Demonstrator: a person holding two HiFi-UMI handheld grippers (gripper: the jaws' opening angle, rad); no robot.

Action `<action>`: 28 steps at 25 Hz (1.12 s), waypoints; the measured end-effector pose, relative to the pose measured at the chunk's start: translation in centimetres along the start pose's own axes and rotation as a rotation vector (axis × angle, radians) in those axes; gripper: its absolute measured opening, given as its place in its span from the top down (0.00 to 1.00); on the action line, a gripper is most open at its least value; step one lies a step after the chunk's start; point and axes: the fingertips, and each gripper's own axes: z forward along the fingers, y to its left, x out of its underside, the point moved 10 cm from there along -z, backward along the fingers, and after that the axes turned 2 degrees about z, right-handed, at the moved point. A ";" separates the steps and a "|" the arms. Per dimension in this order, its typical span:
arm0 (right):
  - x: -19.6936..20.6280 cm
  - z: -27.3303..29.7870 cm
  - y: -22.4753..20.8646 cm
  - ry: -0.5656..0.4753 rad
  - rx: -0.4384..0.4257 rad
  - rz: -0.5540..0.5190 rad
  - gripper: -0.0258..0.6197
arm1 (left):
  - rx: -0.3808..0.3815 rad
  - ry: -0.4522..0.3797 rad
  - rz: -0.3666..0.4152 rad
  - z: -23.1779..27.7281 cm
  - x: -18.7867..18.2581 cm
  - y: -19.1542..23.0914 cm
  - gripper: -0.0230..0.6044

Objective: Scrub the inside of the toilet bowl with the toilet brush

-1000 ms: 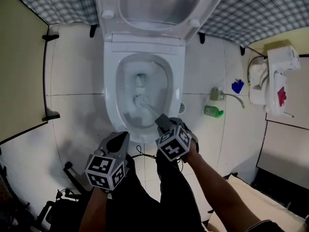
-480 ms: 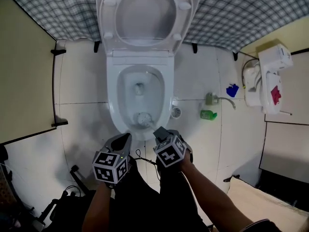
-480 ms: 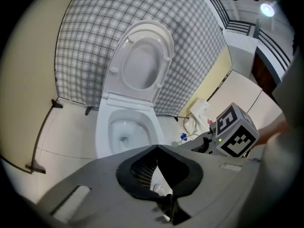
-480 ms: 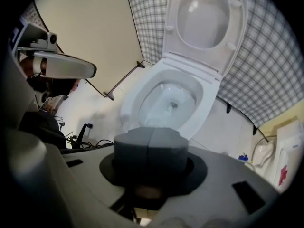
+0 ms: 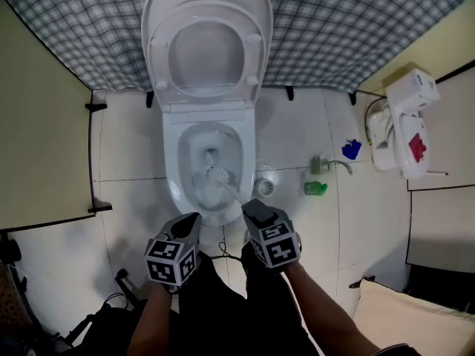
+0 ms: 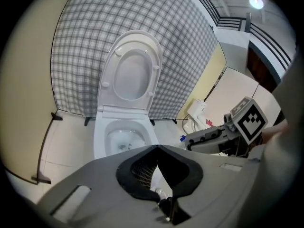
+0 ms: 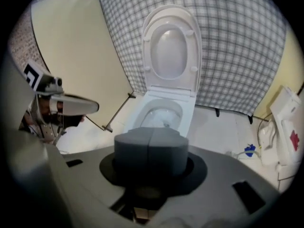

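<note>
Two hand-held grippers show at the bottom centre of the head view, side by side in front of the toilet bowl (image 5: 172, 180). The right hand-held gripper (image 5: 252, 208), lower centre-right, is clamped on the handle of the toilet brush (image 5: 216, 175). The thin white handle slants up and left from its jaws over the near rim, and the round bristle head sits inside the bowl, in its lower middle. In the right gripper view the two jaw tips stand pressed together with only a seam between them, and the brush itself is hidden beneath them.

The left hand-held gripper (image 5: 188, 222), lower centre-left, is closed and holds nothing. In the left gripper view its jaw tips meet, with a slit of floor showing behind them. It hangs near the bowl's front edge, apart from the brush.

The seat and lid (image 5: 208, 35) stand raised at the top centre against a checked wall (image 5: 349, 28). On the white floor (image 5: 126, 147) right of the bowl lie a round drain (image 5: 264, 187), a green bottle (image 5: 315, 188) and a small blue thing (image 5: 351, 149).
</note>
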 end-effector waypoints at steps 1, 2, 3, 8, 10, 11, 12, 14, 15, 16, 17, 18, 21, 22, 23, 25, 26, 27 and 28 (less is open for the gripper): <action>-0.4 -0.6 -0.4 -0.030 -0.002 0.024 0.70 | 0.000 -0.004 0.006 0.0 -0.2 -0.3 0.95; -0.9 -1.2 -0.9 -0.056 -0.001 0.040 0.70 | 0.001 -0.009 0.012 0.0 -0.3 -0.7 0.95; -1.2 -1.7 -1.3 -0.078 0.003 0.049 0.70 | 0.004 -0.014 0.016 0.1 -0.5 -1.1 0.95; -1.9 -4.9 -3.5 -0.182 0.046 0.114 0.70 | 0.031 -0.028 0.054 0.7 -1.5 -3.4 0.95; -1.6 -6.2 -4.7 -0.213 0.074 0.148 0.70 | 0.043 -0.034 0.069 1.0 -2.1 -4.4 0.95; -1.3 -6.7 -5.5 -0.224 0.090 0.164 0.70 | 0.050 -0.036 0.077 1.2 -2.4 -4.8 0.95; -0.8 -7.2 -6.2 -0.229 0.107 0.181 0.70 | 0.057 -0.035 0.085 1.4 -2.6 -5.2 0.95; 0.1 -7.9 -7.8 -0.223 0.146 0.204 0.70 | 0.071 -0.028 0.101 2.1 -2.9 -5.8 0.95; 0.7 -8.1 -8.5 -0.212 0.170 0.204 0.70 | 0.078 -0.021 0.108 2.4 -2.9 -6.2 0.95; 1.2 -8.3 -9.2 -0.198 0.196 0.199 0.70 | 0.086 -0.013 0.114 2.8 -2.8 -6.6 0.95; 1.8 -8.5 -9.8 -0.181 0.219 0.194 0.70 | 0.094 -0.004 0.119 3.2 -2.7 -7.0 0.95; 2.4 -8.4 -10.4 -0.163 0.238 0.192 0.70 | 0.102 0.005 0.122 3.6 -2.5 -7.3 0.95; 4.5 -7.2 -12.1 -0.103 0.257 0.213 0.70 | 0.117 0.027 0.121 4.9 -1.7 -7.9 0.95; 5.4 -6.6 -12.6 -0.078 0.260 0.221 0.70 | 0.123 0.036 0.120 5.3 -1.2 -8.1 0.95; 6.3 -6.0 -13.1 -0.052 0.264 0.226 0.70 | 0.130 0.048 0.122 5.8 -0.8 -8.4 0.95; 8.2 -4.7 -14.2 0.002 0.268 0.227 0.70 | 0.143 0.075 0.130 6.9 0.3 -9.0 0.95; 9.0 -3.9 -14.7 0.028 0.265 0.223 0.70 | 0.146 0.088 0.134 7.6 0.8 -9.2 0.95; 9.8 -2.8 -15.2 0.053 0.261 0.218 0.70 | 0.146 0.099 0.137 8.2 1.4 -9.3 0.95; 10.5 -1.7 -15.7 0.077 0.255 0.213 0.70 | 0.144 0.109 0.139 8.9 2.0 -9.4 0.95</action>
